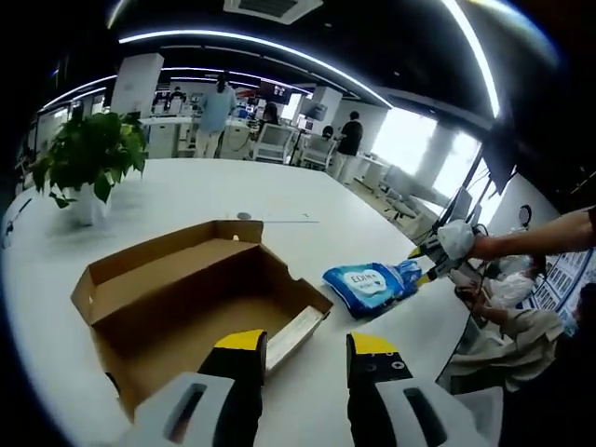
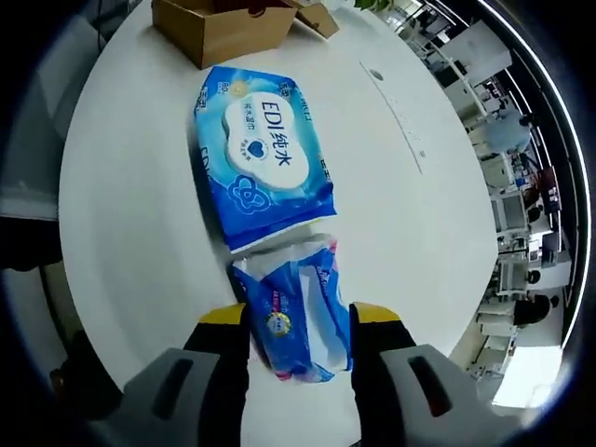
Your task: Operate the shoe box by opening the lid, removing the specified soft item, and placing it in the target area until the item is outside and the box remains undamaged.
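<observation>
The brown cardboard shoe box (image 1: 186,298) lies open on the round white table (image 1: 168,196), lid folded back, with a pale strip along its near wall. To its right rests a blue soft wipes pack (image 1: 372,284). My left gripper (image 1: 307,346) hovers open over the box's near right corner, nothing between its yellow tips. A gloved hand holds my right gripper (image 1: 424,265) at the pack's far end. In the right gripper view the wipes pack (image 2: 265,158) lies flat, and its crumpled tail sits between the wide jaws of my right gripper (image 2: 300,321). The box (image 2: 219,28) is beyond the pack.
A potted plant (image 1: 88,154) stands at the table's far left. A person sits (image 1: 512,317) just past the table's right edge. Desks, chairs and standing people (image 1: 216,112) fill the office behind. The table edge (image 2: 102,307) curves close to the pack's left.
</observation>
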Demonstrator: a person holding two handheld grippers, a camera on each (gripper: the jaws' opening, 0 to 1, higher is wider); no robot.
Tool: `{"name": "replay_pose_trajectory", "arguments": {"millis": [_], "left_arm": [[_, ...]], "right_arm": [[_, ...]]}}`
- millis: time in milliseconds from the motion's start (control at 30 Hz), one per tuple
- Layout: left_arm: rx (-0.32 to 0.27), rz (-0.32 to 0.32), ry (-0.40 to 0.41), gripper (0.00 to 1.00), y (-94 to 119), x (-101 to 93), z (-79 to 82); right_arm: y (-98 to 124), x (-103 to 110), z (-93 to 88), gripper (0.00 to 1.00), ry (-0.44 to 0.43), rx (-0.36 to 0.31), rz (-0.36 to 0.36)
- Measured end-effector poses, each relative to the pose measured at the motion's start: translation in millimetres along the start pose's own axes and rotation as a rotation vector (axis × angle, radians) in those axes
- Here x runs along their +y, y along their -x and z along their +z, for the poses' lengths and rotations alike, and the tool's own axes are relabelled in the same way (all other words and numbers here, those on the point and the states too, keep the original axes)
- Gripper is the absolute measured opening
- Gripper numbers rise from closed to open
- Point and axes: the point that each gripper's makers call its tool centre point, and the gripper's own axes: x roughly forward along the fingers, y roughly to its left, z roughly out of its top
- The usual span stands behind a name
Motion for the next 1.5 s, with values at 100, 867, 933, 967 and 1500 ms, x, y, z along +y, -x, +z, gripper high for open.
{"name": "replay_pose_trajectory", "arguments": {"millis": [100,867,933,967,1500], "left_arm": [[-0.009,-0.002,0.001,0.34,5,0.5,-0.3],[-0.024,-0.02,0.009,0.34,31,22.3,-10.0],[-0.023,-0.02,0.009,0.34,33,23.2,-11.5],[-0.025,-0.021,0.01,0.34,35,23.7,-12.4],[-0.024,-0.008,0.029,0.34,55,42.1,-26.6]], "right_arm": [[7,1,1.7,0.41,-0.029,-0.001,-0.011],[28,20,63.6,0.41,-0.308,-0.117,-0.013],[28,21,66.9,0.41,-0.327,-0.125,-0.011],[29,22,72.1,0.41,-0.353,-0.138,-0.008],[35,43,150.0,0.4,-0.495,-0.302,0.062]]}}
